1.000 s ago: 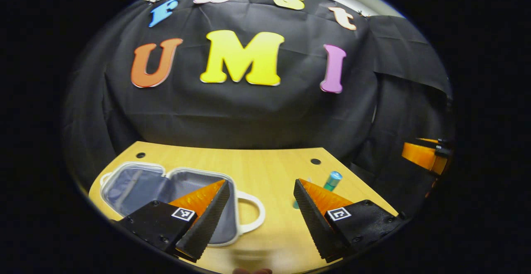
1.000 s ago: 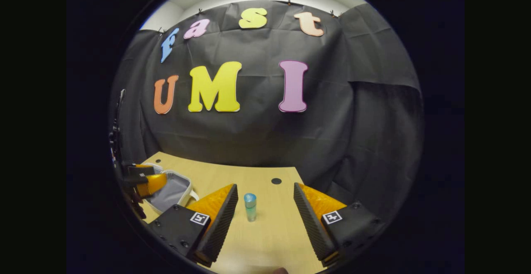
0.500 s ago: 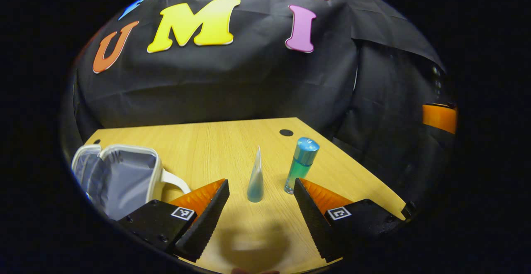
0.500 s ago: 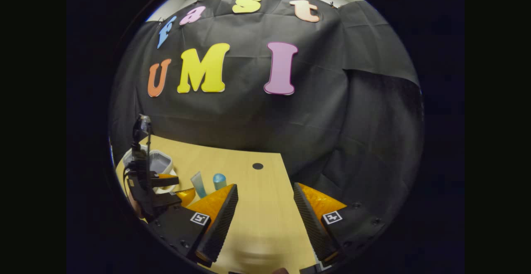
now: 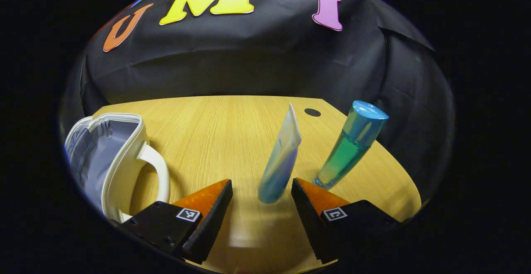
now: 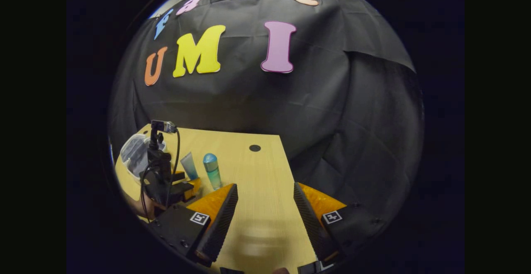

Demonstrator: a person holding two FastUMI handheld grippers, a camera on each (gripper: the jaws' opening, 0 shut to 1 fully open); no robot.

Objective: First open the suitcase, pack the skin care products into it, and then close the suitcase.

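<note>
The small white suitcase [image 5: 108,157] lies open at the table's left, its grey lining showing. A pale blue tube [image 5: 280,162] stands cap-down on the wooden table [image 5: 215,128]. Its lower end sits between the fingers of my left gripper [image 5: 261,197], which is open and not pressing on it. A bottle [image 5: 350,145] of green liquid with a blue cap stands just right of the tube. In the right gripper view, my right gripper [image 6: 264,199] is open over bare table, with the bottle [image 6: 212,171], tube [image 6: 189,166], suitcase [image 6: 135,157] and left gripper [image 6: 191,184] off to its left.
The table's right edge [image 6: 288,170] runs close beside my right gripper, with black cloth beyond it. A round cable hole [image 5: 312,112] sits near the far right corner. The suitcase's white handle [image 5: 159,170] sticks out toward the tube.
My left gripper has swung from the suitcase to the tube and closed in until the tube stands between its fingers. My right gripper has drifted right, away from the bottle.
</note>
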